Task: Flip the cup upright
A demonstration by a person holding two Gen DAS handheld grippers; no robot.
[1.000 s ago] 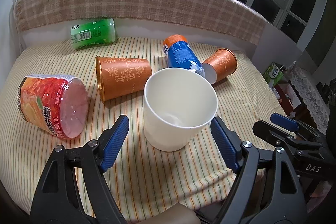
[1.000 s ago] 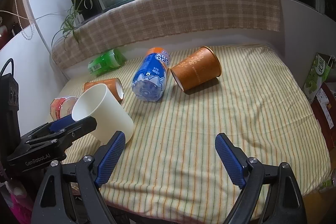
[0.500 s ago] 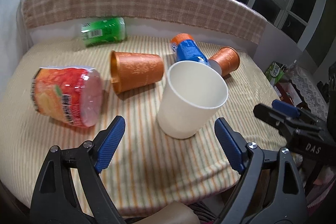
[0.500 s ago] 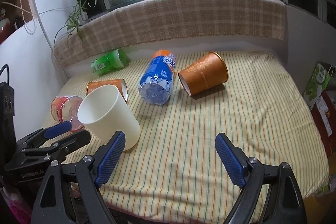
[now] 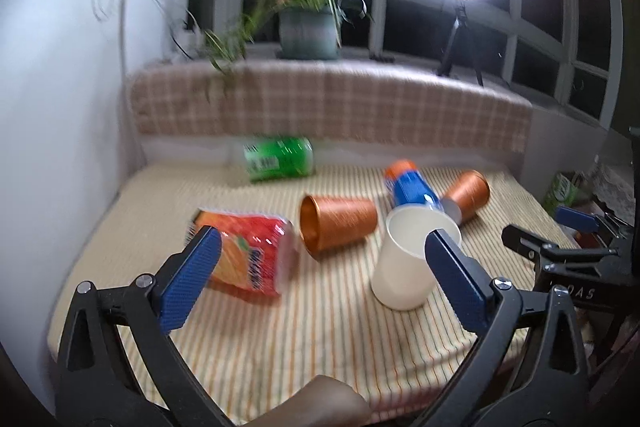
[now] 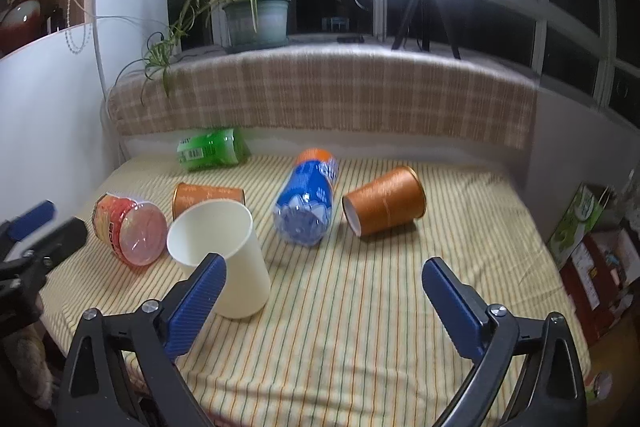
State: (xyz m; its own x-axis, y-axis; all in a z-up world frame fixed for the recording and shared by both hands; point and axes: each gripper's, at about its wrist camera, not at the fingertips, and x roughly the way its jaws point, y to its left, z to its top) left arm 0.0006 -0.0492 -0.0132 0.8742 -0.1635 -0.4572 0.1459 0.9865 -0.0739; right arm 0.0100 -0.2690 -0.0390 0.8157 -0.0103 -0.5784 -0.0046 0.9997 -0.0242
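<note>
White cup (image 6: 222, 254) upright on striped worktop (image 6: 360, 307), mouth up, near front edge. Left gripper (image 5: 320, 279) jaws released, wide apart, nothing between; cup at its 1 o'clock. Right gripper (image 6: 322, 303) jaws released, empty; cup at its 10 o'clock, partly behind left pad. Orange cup (image 6: 385, 200) lies on side at 12 o'clock; blue bottle (image 6: 307, 203) lies just left of it.

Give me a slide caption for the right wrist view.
White cup stands upright on striped cloth; open right tool hovers nearby.
</note>
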